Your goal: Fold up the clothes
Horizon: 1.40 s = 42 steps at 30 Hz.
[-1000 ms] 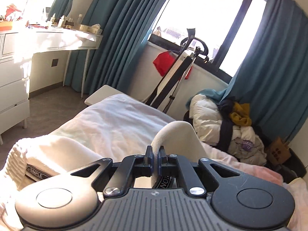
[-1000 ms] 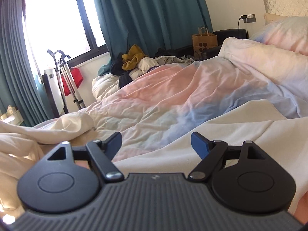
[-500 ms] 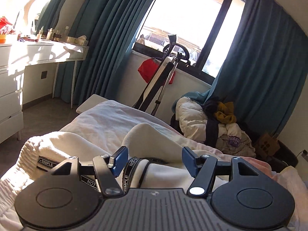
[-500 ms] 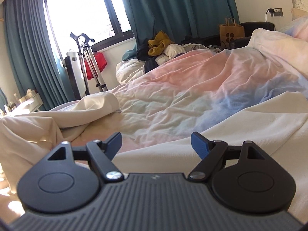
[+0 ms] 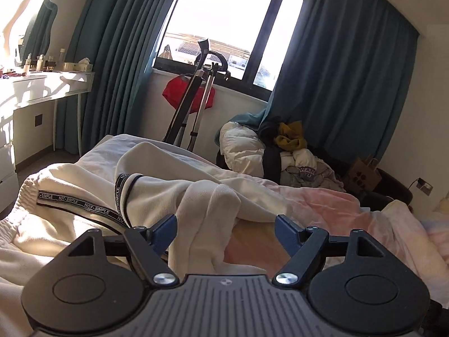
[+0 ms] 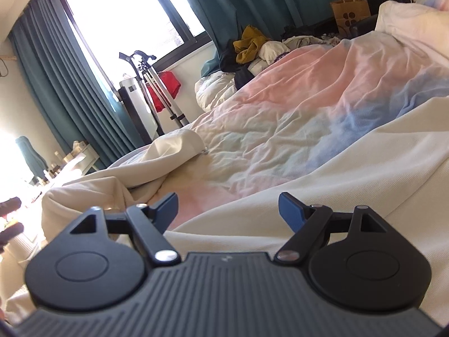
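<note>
Left tongs (image 5: 226,231): blue-tipped fingers spread apart, gripping nothing; a ribbed fold of the cream knit garment with a black "NOT-SIMPLE" lettered band (image 5: 157,196) rises between them without being pinched. Right tongs (image 6: 228,209): likewise spread apart and empty, poised over a flat cream panel of the same garment (image 6: 322,196).

The garment lies on the bed, spread across the wrinkled pastel duvet in pink, blue and white (image 6: 294,106). Its bunched part, with the lettered band and a gathered white elastic edge, sits toward the foot of the bed in the left wrist view; a rumpled sleeve-like fold reaches toward the middle of the duvet in the right wrist view.

Room: tall teal pleated curtains (image 5: 348,78) frame a bright dark-framed window (image 5: 224,28). Below the sill stands a black and silver upright garment steamer stand (image 5: 196,98) with a red cloth (image 5: 179,94) draped behind it. Beside the bed, against the curtain, a heap of clothes including a white puffy quilt and a mustard-yellow item (image 5: 289,137) is piled. A brown paper bag with handles (image 5: 364,172) rests near a dark seat. At the left wall, a white vanity worktop (image 5: 42,84) carries small bottles and jars in strong sunlight.
</note>
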Each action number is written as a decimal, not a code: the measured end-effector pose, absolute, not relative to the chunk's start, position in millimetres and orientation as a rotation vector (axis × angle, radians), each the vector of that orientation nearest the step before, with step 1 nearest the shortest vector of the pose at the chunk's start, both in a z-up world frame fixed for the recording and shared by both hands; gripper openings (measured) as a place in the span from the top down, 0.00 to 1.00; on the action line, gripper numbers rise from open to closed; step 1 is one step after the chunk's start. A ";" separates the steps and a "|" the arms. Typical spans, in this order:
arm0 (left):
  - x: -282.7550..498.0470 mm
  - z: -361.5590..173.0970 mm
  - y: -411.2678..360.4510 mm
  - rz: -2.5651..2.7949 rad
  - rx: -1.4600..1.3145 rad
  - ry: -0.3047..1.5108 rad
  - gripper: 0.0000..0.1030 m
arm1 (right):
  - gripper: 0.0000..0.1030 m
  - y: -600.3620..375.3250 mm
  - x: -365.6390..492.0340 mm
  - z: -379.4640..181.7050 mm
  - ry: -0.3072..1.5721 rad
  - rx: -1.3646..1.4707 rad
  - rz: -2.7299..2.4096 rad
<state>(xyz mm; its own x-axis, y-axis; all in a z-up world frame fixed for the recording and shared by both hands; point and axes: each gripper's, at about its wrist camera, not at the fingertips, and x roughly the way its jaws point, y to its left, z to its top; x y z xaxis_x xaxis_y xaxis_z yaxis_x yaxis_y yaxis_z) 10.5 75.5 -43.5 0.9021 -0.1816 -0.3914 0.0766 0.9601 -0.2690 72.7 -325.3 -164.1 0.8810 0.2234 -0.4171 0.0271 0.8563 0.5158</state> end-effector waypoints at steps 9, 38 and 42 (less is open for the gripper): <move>38.0 -79.7 86.2 -0.141 -0.176 0.452 0.23 | 0.21 -302.4 142.3 -140.2 0.575 0.628 0.246; 43.7 -95.9 138.5 -0.319 -0.318 0.361 0.27 | 0.94 -296.6 237.7 -43.2 0.343 0.641 -0.123; 31.3 -87.9 126.2 -0.370 -0.284 0.338 0.27 | 0.94 -333.5 191.0 14.2 0.200 0.590 -0.237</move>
